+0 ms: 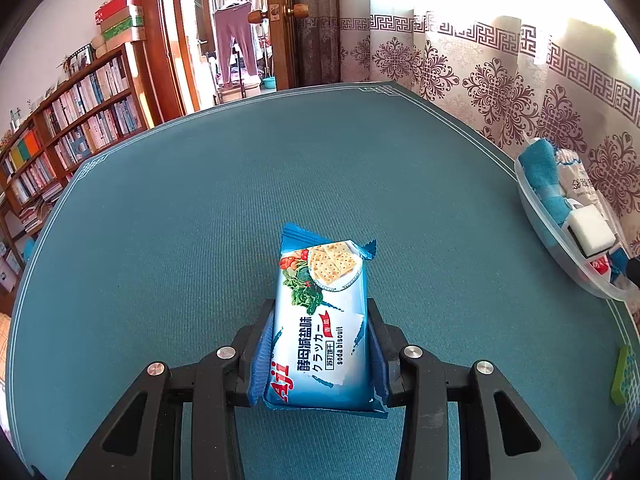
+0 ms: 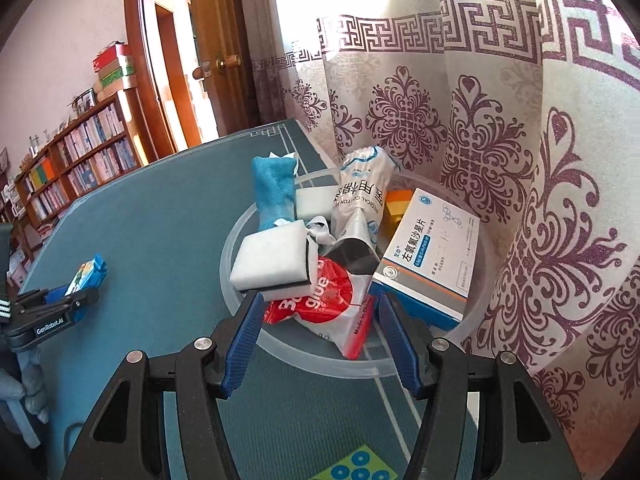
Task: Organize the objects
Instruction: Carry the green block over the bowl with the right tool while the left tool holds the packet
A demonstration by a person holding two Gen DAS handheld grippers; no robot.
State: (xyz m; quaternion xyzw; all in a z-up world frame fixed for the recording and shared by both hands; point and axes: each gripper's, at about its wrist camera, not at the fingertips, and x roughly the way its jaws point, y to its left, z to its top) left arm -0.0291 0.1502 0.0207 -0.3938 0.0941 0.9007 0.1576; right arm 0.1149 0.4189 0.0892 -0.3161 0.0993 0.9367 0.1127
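Note:
A blue soda biscuit packet (image 1: pixel 320 320) is clamped lengthwise in my left gripper (image 1: pixel 320 308), just above the teal table mat (image 1: pixel 200 220). The right wrist view shows that same packet (image 2: pixel 86 276) and the left gripper (image 2: pixel 60 304) at far left. My right gripper (image 2: pixel 318 312) stands open over the near rim of a clear plastic bowl (image 2: pixel 236 240), its pads pressing on nothing. The bowl holds a white sponge (image 2: pixel 272 260), a red glue bag (image 2: pixel 320 300), a medicine box (image 2: pixel 432 252), a cotton bag (image 2: pixel 360 196) and a blue cloth (image 2: pixel 272 184). In the left wrist view, the bowl (image 1: pixel 560 256) sits at the right edge.
A patterned curtain (image 2: pixel 500 140) hangs right behind the bowl. A green card with blue circles (image 2: pixel 360 468) lies on the mat below my right gripper; the green card (image 1: pixel 622 372) also shows in the left wrist view. A bookshelf (image 1: pixel 72 140) and a wooden door (image 1: pixel 280 20) stand beyond the table's far edge.

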